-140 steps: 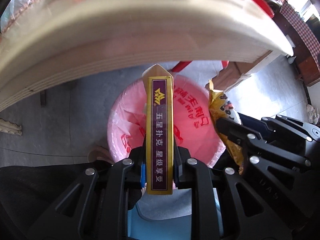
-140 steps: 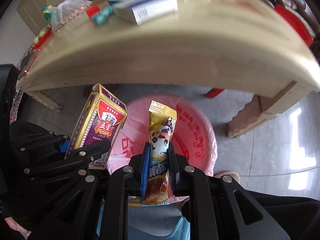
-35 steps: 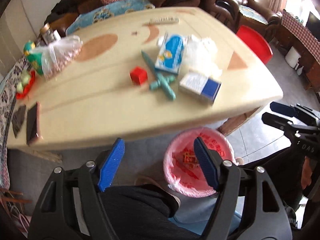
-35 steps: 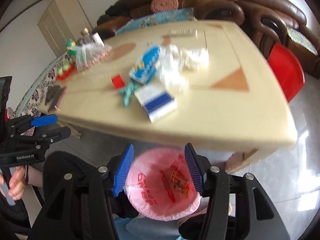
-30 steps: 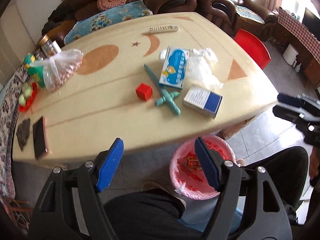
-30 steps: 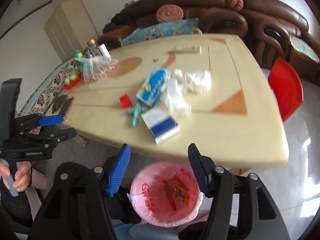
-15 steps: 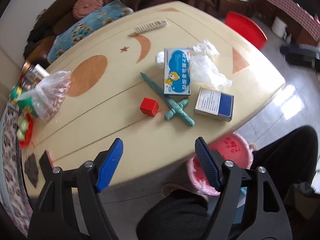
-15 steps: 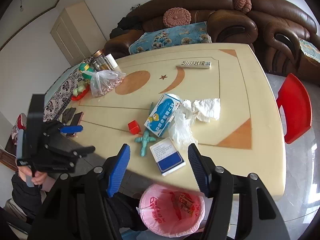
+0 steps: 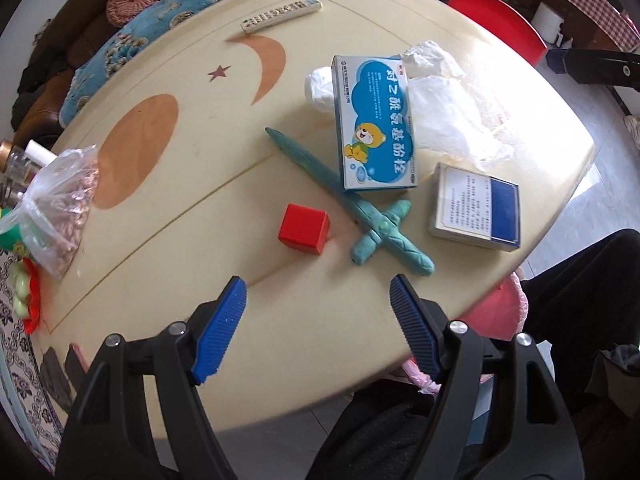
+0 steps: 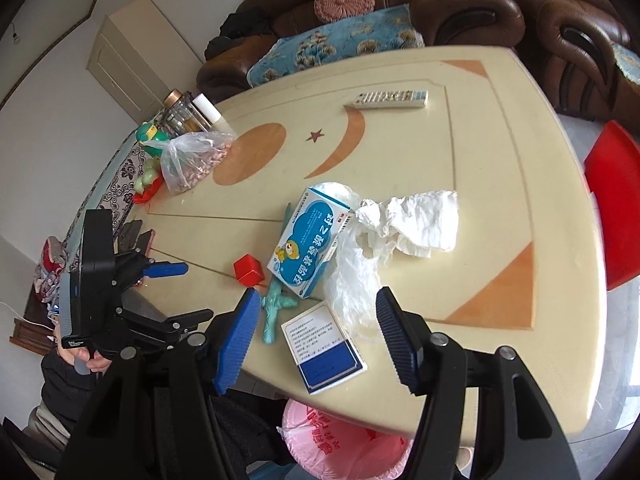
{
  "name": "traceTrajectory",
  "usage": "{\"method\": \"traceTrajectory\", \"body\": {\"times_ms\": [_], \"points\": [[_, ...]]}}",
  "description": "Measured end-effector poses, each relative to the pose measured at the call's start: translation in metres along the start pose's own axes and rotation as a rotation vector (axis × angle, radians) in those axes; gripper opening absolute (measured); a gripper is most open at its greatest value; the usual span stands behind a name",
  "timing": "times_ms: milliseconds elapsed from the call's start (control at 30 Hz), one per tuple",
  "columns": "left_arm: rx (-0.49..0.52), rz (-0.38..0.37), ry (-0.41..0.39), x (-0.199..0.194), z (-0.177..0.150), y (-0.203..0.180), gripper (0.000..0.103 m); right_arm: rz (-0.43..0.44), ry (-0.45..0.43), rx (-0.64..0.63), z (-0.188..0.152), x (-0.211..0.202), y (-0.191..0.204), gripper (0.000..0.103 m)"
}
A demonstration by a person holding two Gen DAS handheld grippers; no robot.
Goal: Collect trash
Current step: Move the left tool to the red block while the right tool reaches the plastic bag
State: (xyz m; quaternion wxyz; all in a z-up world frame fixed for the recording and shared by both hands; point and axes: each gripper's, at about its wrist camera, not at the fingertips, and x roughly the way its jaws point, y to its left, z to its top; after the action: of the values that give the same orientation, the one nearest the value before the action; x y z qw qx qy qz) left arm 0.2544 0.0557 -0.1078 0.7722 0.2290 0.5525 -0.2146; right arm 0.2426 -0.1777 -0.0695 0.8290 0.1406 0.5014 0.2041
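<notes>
Both claws, which a few seconds ago were clamped on a card box and a snack wrapper over the bin, now hang empty above the counter [image 9: 168, 208] with those items gone from their grip. Trash left on the counter sits in a cluster near its front edge: a blue-and-white medicine box [image 9: 374, 124] lies flat, its lower corner resting on a teal toy sword [image 9: 344, 204]; crumpled white tissue [image 10: 416, 220] and a clear plastic bag [image 10: 352, 280] lie just beside the box, and a white carton with a dark blue end [image 9: 476, 212] lies near the edge, close to the sword's hilt. A red cube [image 9: 304, 229] sits just beside the sword. The pink-lined trash bin [image 10: 348, 444] stands on the floor below the counter edge, partly hidden. The left claw [image 9: 318, 322] has its blue pads spread wide apart, holding nothing, over bare counter in front of the cube. The right claw [image 10: 316, 334] is likewise wide apart and empty, framing the blue-ended carton. Farther back lie a remote control [image 10: 392, 99] and a plastic bag of nuts [image 10: 192, 164], with jars [image 10: 182, 114] behind it.
</notes>
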Motion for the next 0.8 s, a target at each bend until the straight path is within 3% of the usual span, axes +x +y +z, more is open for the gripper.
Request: {"method": "traceTrajectory", "body": {"times_ms": [233,800], "points": [[-0.016,-0.043,0.034,0.032,0.02,0.015,0.073,0.027,0.079,0.033,0.005,0.042,-0.014,0.059],[-0.018,-0.118,0.058,0.071,0.033,0.029,0.073,0.02,0.151,0.042,0.019,0.085,-0.024,0.059]]}}
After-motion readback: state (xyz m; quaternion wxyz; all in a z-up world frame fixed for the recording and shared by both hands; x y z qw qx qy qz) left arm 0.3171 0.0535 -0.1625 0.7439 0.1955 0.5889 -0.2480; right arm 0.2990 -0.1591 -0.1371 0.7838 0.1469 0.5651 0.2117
